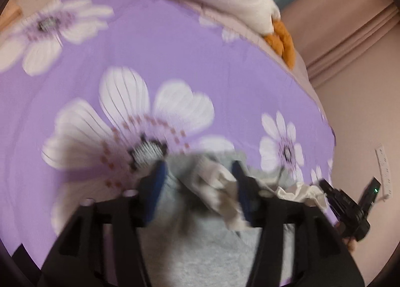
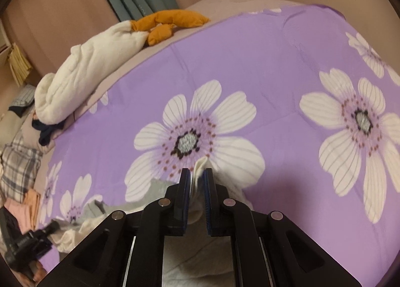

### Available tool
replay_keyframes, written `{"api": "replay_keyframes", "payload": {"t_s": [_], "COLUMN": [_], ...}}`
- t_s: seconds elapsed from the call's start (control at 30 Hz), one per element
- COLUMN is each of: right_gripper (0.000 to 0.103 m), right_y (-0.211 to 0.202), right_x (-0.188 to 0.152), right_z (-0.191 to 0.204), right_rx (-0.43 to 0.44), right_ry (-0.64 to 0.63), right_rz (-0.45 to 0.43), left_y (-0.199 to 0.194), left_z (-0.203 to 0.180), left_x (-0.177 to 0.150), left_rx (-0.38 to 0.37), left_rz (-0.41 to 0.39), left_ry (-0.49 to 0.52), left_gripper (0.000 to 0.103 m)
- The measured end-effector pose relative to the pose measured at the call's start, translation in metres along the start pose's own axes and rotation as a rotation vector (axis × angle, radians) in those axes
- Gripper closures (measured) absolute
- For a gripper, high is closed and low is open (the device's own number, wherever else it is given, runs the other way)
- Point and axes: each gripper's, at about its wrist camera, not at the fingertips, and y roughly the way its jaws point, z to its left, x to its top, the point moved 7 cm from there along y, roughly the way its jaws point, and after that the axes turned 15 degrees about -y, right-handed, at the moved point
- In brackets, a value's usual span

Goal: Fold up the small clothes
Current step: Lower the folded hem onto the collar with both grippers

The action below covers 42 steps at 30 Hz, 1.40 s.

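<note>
Left wrist view was blurred, yet the left gripper (image 1: 200,169) clearly stood with its blue-padded jaws spread apart, the small grey and cream cotton garment (image 1: 200,244) lying loose between and under them, no pad pressing on it. That garment lay on the purple bedspread printed with large white flowers (image 1: 175,49) — at its near edge, close under both tools. Off to the side of that view, the right gripper (image 1: 325,184) showed as a dark shape over the garment's cream part. In the right wrist view, the right gripper (image 2: 197,177) was clenched on a cream fold of the garment (image 2: 200,169), which stuck up between its pads. At the far edge of the bed lay a cream plush cushion (image 2: 82,74) and an orange stuffed piece (image 2: 162,22) — well apart from the garment.
</note>
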Motion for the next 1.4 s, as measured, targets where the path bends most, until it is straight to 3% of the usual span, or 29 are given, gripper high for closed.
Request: {"api": "replay_keyframes", "payload": {"t_s": [0.07,0.13,0.37,0.57,0.73,0.77,0.83,0.87,0.93,1.03,1.23,1.4], "right_gripper": [0.085,0.060,0.046,0.046,0.047,0.050,0.069,0.072,0.085,0.087,0.088,0.088], "right_y": [-0.006,-0.012,-0.014,0.012,0.028,0.029,0.030,0.029,0.025,0.016,-0.016,-0.012], "right_x": [0.006,0.009,0.000,-0.021,-0.024,-0.024,-0.024,-0.024,-0.022,-0.018,0.004,0.014], "right_z": [-0.005,-0.011,-0.027,-0.022,-0.014,-0.012,-0.009,-0.007,-0.004,0.001,0.013,0.011], "right_rx": [-0.036,-0.063,-0.049,-0.036,-0.032,-0.030,-0.032,-0.038,-0.054,-0.055,-0.042,-0.065], "right_ry": [-0.024,-0.034,-0.039,-0.098,-0.124,-0.127,-0.136,-0.142,-0.163,-0.173,-0.183,-0.180], "right_rz": [-0.018,-0.023,0.018,0.130,0.149,0.146,0.139,0.133,0.116,0.086,-0.017,-0.029], "left_y": [-0.010,-0.016,-0.016,0.008,0.033,0.039,0.045,0.046,0.045,0.035,0.002,0.006], "left_z": [0.002,0.004,0.024,0.026,0.020,0.020,0.022,0.022,0.023,0.022,-0.001,0.001], "left_x": [0.010,0.015,0.018,0.006,-0.005,-0.007,-0.008,-0.009,-0.011,-0.008,-0.005,-0.005], "left_rx": [0.000,-0.005,0.040,0.071,0.075,0.079,0.114,0.126,0.150,0.159,0.100,0.114], "left_rz": [-0.048,-0.047,-0.038,0.021,0.072,0.080,0.071,0.065,0.045,0.017,-0.046,-0.054], "left_ry": [0.011,0.020,0.041,0.083,0.108,0.114,0.134,0.149,0.173,0.157,0.180,0.200], "left_gripper": [0.034,0.034,0.031,0.031,0.038,0.048,0.067,0.081,0.090,0.092,0.093,0.092]}}
